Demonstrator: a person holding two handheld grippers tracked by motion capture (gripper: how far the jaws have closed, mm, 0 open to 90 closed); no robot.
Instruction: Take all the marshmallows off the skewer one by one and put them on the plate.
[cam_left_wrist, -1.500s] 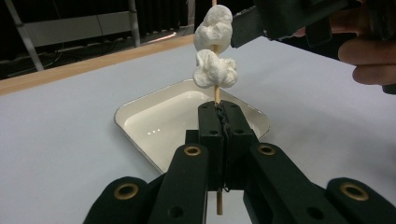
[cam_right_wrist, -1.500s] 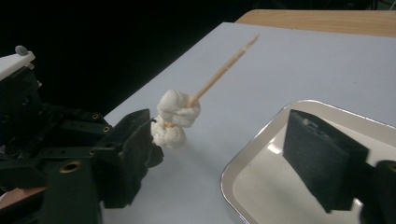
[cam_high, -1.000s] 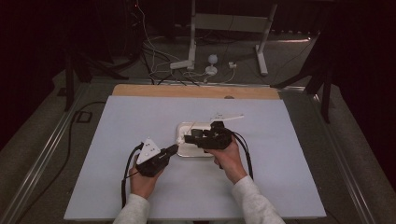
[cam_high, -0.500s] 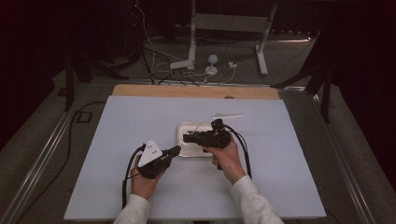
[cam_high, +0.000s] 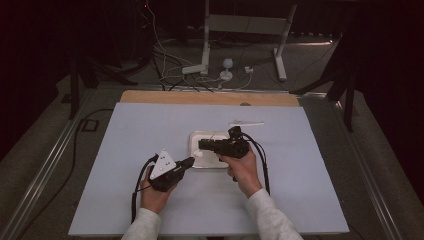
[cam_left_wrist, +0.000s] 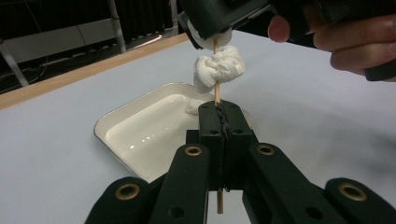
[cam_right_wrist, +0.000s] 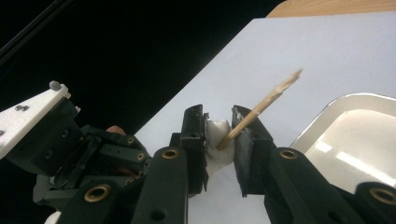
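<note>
We see the bench (cam_high: 125, 165), covered by a pale blue-grey sheet with a strip of bare wood along its far edge. Just past the centre of the bench sits a white tray (cam_high: 197, 140), shallow, glossy, with rounded corners; a small white lump lies in its far corner in the left gripper view.

The left gripper (cam_high: 189, 161) is held low at about 7 o'clock from the tray, carrying a grey three-cornered plate on top, its nose pointing toward 2 o'clock. We see its jaws pressed together on a thin wooden skewer (cam_left_wrist: 216, 95), which stands upright between them, with its lower end projecting below.

The right gripper (cam_high: 202, 145) lies across the tray's near edge, pointing toward 9 o'clock, with its cable looping back along the forearm. Its jaws sit slightly apart around a marshmallow (cam_right_wrist: 218, 140), and both touch it.

The marshmallow (cam_left_wrist: 218, 69) is white, soft and crumpled, squeezed out of shape, and threaded on the skewer above the left jaws. The skewer's frayed tip (cam_right_wrist: 289, 79) projects past the right jaws toward 2 o'clock in the right gripper view.

The left hand (cam_high: 154, 196) wraps its gripper from below; the right hand (cam_high: 244, 171) grips from behind with fingers curled. Both sleeves are light grey.
</note>
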